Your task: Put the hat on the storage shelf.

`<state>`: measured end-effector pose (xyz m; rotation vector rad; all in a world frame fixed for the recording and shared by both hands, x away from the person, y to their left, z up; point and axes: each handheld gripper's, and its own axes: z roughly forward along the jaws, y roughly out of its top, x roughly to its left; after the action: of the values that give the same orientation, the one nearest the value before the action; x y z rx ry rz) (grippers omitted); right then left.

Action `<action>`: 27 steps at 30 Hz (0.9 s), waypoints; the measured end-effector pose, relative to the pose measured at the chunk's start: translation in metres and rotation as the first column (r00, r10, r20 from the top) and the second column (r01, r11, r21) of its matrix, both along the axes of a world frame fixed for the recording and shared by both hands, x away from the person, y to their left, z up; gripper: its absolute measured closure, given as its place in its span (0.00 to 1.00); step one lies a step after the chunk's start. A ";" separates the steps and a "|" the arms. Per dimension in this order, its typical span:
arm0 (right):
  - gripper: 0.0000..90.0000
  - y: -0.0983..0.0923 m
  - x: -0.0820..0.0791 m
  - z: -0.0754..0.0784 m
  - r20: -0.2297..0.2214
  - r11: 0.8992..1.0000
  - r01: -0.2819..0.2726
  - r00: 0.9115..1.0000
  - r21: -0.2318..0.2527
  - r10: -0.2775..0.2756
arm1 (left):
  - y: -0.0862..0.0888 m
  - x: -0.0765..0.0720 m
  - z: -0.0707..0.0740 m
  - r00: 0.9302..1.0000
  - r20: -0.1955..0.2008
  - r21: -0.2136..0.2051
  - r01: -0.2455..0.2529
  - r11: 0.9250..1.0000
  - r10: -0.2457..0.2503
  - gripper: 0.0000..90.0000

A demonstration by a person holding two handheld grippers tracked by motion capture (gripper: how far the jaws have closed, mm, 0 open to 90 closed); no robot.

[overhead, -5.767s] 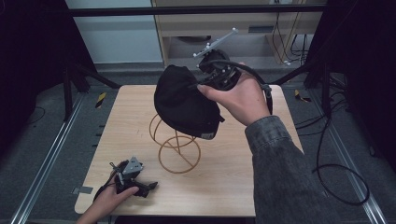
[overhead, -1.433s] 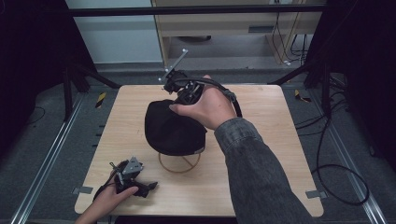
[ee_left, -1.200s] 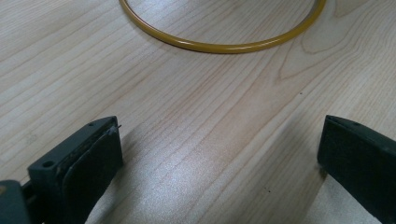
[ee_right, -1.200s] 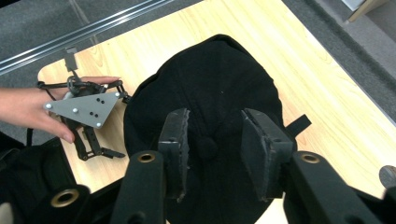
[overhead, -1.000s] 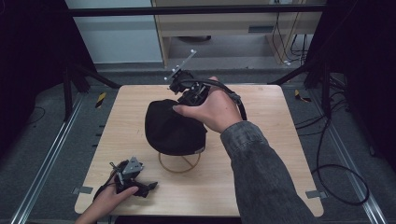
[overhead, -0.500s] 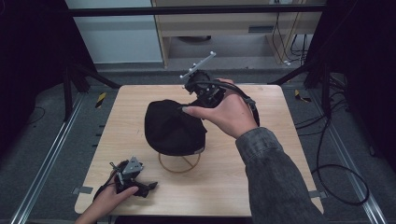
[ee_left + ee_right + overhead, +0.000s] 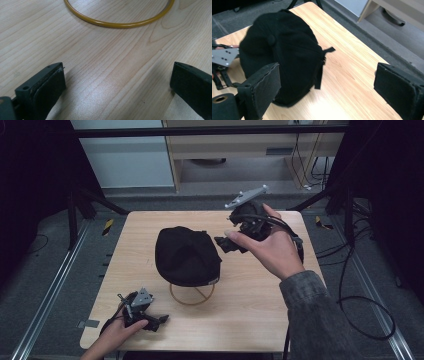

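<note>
A black cap [image 7: 187,255] is sitting on a yellow wire stand [image 7: 192,293] near the middle of the wooden table [image 7: 260,315]. The cap is dark all over and rounded, made of sewn panels meeting at a small button on the crown. In the right gripper view its back is facing the camera, and a narrow black adjusting strap [image 7: 320,72] is hanging loose there, one short end sticking out toward 3 o'clock. The fabric is looking soft and matte, with no clear logo showing. The stand's round base ring is peeking out from under the cap at 6 o'clock in the high view.

The right gripper [image 7: 231,243] is hovering just beside the cap, at about 3 o'clock from it, clear of the fabric. Its jaws have just been opening and are standing wide apart, released, with nothing between them; in its own view the cap is lying beyond the pads, not pressed by them.

The left gripper [image 7: 161,320] is resting on the table at about 7 o'clock from the cap, well apart from it. Its jaws are also spread wide over bare wood, gripping nothing, with the yellow ring curving across at 12 o'clock in its view.
</note>
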<state>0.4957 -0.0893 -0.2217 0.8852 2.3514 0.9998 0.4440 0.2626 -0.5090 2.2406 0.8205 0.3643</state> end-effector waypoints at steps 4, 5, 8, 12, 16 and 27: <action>0.10 -0.020 -0.006 -0.008 0.001 1.000 0.030 1.000 0.000 -0.030 | 0.000 0.000 0.000 1.000 0.000 0.000 0.000 1.000 0.000 0.00; 0.11 -0.024 -0.007 -0.011 0.000 0.999 0.042 0.999 -0.002 -0.042 | 0.000 0.000 0.000 1.000 0.000 0.000 0.000 1.000 0.000 0.00; 0.13 -0.036 -0.011 -0.020 -0.007 0.998 0.064 0.998 -0.003 -0.064 | 0.000 0.000 0.000 1.000 0.000 0.000 0.000 1.000 0.000 0.00; 0.17 -0.048 -0.017 -0.030 -0.016 0.996 0.086 0.996 -0.020 -0.086 | 0.000 0.000 0.000 1.000 0.000 0.000 -0.001 1.000 0.001 0.00; 0.18 -0.059 -0.023 -0.044 -0.021 0.995 0.100 0.995 -0.029 -0.100 | 0.000 0.000 0.000 1.000 0.000 0.000 -0.003 1.000 0.003 0.00; 0.19 -0.077 -0.038 -0.080 -0.003 0.994 0.104 0.995 -0.039 -0.104 | 0.000 0.000 0.000 1.000 0.002 -0.001 -0.006 1.000 0.006 0.00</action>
<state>0.4578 -0.1668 -0.3020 0.9848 2.2952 0.9087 0.4437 0.2622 -0.5092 2.2368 0.8260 0.3683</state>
